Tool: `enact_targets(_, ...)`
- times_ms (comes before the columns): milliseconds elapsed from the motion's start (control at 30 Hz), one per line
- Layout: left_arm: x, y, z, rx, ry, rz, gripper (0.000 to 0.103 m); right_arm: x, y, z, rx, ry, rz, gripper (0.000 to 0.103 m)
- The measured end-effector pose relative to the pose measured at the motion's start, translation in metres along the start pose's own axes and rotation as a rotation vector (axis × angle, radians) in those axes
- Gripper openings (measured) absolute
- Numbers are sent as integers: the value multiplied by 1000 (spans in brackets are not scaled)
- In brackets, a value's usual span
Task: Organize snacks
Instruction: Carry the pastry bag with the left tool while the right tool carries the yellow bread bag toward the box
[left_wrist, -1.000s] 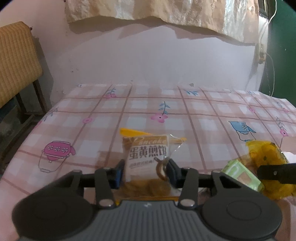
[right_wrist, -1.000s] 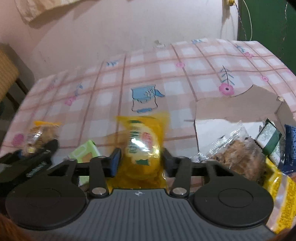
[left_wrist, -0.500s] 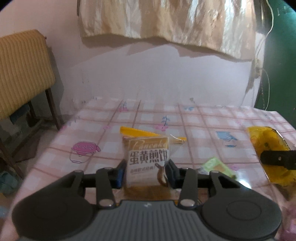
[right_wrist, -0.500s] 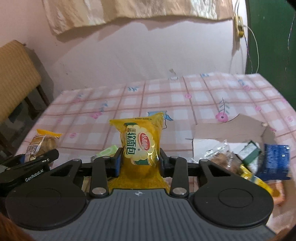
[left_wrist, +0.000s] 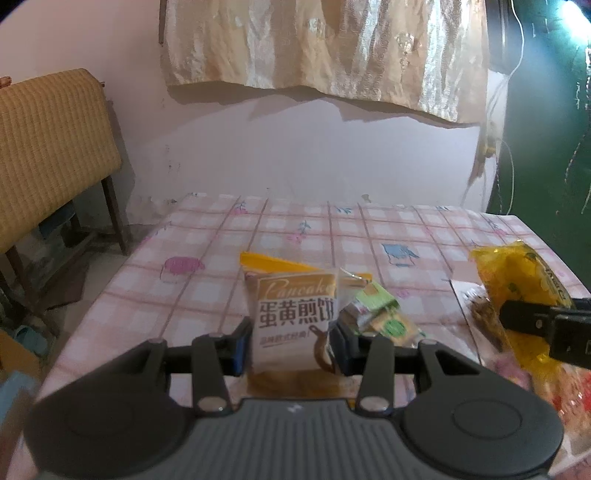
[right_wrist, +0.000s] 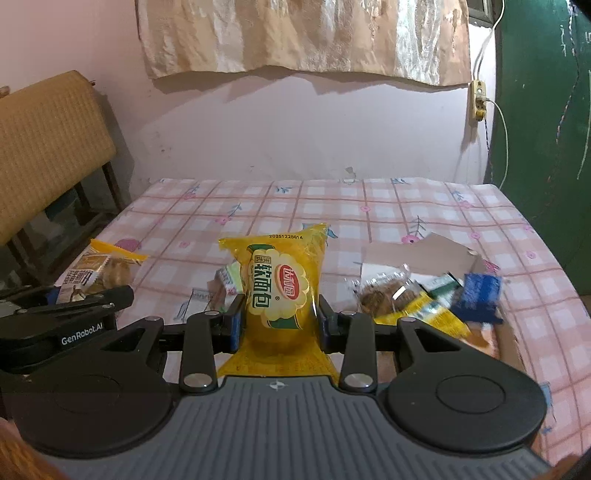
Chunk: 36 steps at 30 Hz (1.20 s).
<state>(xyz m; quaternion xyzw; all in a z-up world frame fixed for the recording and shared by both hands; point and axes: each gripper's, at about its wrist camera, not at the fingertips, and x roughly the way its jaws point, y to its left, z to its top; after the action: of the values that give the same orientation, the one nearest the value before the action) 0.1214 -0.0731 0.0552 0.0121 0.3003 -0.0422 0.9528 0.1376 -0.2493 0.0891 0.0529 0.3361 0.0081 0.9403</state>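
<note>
Right wrist view first: my right claw (right_wrist: 279, 325) is clamped on the yellow bread packet (right_wrist: 282, 291), pads pressing its lower body from both sides, jaws having just closed a little further into the plastic, and the packet stands upright between them, up off the tabletop (right_wrist: 369, 210). I judge it light and puffy, a soft bun inside slick film, so squeezing harder would crush it; the low middle, where I have it, looks the right hold, not the crimped top seam. Over on the left wrist view, my left claw (left_wrist: 291, 343) is at a narrow setting, gripping the pancake packet (left_wrist: 293, 325) across its lower half, the printed face toward me, also lifted clear of the checked cloth. That one I take to be light too, but brittle inside: thin crisp biscuits that would snap under pressure, and glossy film that could slip. Below and between the two sit green wrapped snacks (left_wrist: 373, 306) loose on the cloth, and to the right a cardboard box (right_wrist: 417, 254) already holds several packets (right_wrist: 436, 302), which I guess is where both are headed.
</note>
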Motion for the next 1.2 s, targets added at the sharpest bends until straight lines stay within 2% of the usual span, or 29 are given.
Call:
enact_targets(600,-64,-32,-28,24,2,-27,42,-98,-12,-42,37,-56,-12,45)
enact_targets(1200,-85,-73,-38,56,-7,-123,42,-155,-45,-77,70,-87,-99,45)
